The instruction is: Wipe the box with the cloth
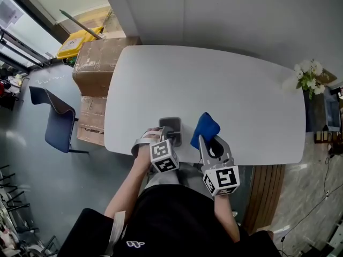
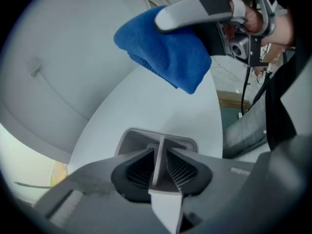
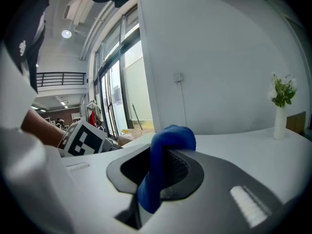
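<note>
A small grey open box (image 1: 172, 126) sits near the front edge of the white table (image 1: 225, 84). My left gripper (image 1: 163, 136) is shut on the box's near wall; in the left gripper view that thin wall of the box (image 2: 157, 141) stands pinched between the ribbed pads of the left gripper (image 2: 160, 165). The blue cloth (image 1: 205, 128) hangs just right of the box, held by my right gripper (image 1: 207, 142). In the right gripper view the cloth (image 3: 163, 162) is bunched between the jaws of the right gripper (image 3: 158, 175). From the left gripper view the cloth (image 2: 163, 55) hovers above the table.
A vase of white flowers (image 1: 309, 78) stands at the table's far right corner. Cardboard boxes (image 1: 99, 63) and a blue chair (image 1: 58, 123) are on the floor left of the table. A wall runs behind the table.
</note>
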{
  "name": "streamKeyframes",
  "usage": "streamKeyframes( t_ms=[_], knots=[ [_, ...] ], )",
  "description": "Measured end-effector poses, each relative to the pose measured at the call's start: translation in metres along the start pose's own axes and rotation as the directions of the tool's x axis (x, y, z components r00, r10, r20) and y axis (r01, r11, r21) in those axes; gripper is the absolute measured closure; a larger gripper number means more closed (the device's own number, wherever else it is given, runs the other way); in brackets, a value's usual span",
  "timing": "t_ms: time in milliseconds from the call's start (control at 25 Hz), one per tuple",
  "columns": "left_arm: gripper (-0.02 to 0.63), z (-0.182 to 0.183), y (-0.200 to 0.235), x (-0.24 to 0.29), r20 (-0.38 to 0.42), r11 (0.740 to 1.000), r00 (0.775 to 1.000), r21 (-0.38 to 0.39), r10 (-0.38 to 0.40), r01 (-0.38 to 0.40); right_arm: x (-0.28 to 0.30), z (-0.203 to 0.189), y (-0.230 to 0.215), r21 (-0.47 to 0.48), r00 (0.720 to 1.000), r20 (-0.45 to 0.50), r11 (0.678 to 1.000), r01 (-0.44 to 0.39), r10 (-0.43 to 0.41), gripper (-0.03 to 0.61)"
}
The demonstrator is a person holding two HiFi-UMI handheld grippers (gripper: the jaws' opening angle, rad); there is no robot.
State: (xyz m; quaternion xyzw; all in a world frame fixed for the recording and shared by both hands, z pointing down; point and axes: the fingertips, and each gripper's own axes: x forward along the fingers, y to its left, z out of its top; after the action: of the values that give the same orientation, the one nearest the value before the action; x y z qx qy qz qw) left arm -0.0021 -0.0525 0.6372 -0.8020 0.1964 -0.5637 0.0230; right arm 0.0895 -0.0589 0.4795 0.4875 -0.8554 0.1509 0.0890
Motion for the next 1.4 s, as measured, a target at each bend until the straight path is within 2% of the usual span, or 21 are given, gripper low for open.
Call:
streamKeyframes(
  t_ms=[200, 400, 720, 880, 1080, 1280, 1400],
  knots=[
    [0.526, -0.012, -0.002, 0.015, -0.126, 0.996, 0.992, 0.085, -0.022, 0.033, 0.002, -0.004, -0.003, 0.003, 1.000, -0.014, 1.000, -0.008, 0.008, 0.523],
    [0.531, -0.016, -0.005, 0.030, -0.214, 0.987, 0.976, 0.147, -0.031, 0.064, 0.005, -0.005, -0.008, 0.008, 1.000, -0.018, 1.000, -0.011, 0.011, 0.522],
    [0.538, -0.017, -0.008, 0.040, -0.285, 0.977, 0.958, 0.193, -0.035, 0.093, 0.013, -0.003, -0.012, 0.010, 1.000, -0.021, 1.000, -0.016, 0.017, 0.522],
    [0.543, -0.017, -0.010, 0.039, -0.256, 0.979, 0.965, 0.172, -0.064, 0.111, 0.017, -0.002, -0.013, 0.009, 0.999, -0.024, 1.000, -0.024, 0.024, 0.523],
    [0.560, -0.017, -0.004, 0.028, -0.174, 0.987, 0.979, 0.097, -0.107, 0.125, 0.026, -0.001, -0.013, 0.002, 0.999, -0.027, 0.999, -0.036, 0.036, 0.523],
    [0.561, -0.005, 0.006, 0.005, -0.029, 0.989, 0.989, 0.011, -0.148, 0.148, 0.036, 0.001, -0.005, -0.003, 0.997, -0.038, 0.998, -0.061, 0.061, 0.523],
    [0.561, 0.008, 0.018, -0.017, 0.108, 0.987, 0.984, -0.059, -0.143, 0.150, 0.041, 0.005, -0.001, -0.009, 0.997, -0.039, 0.997, -0.071, 0.071, 0.523]
  ],
)
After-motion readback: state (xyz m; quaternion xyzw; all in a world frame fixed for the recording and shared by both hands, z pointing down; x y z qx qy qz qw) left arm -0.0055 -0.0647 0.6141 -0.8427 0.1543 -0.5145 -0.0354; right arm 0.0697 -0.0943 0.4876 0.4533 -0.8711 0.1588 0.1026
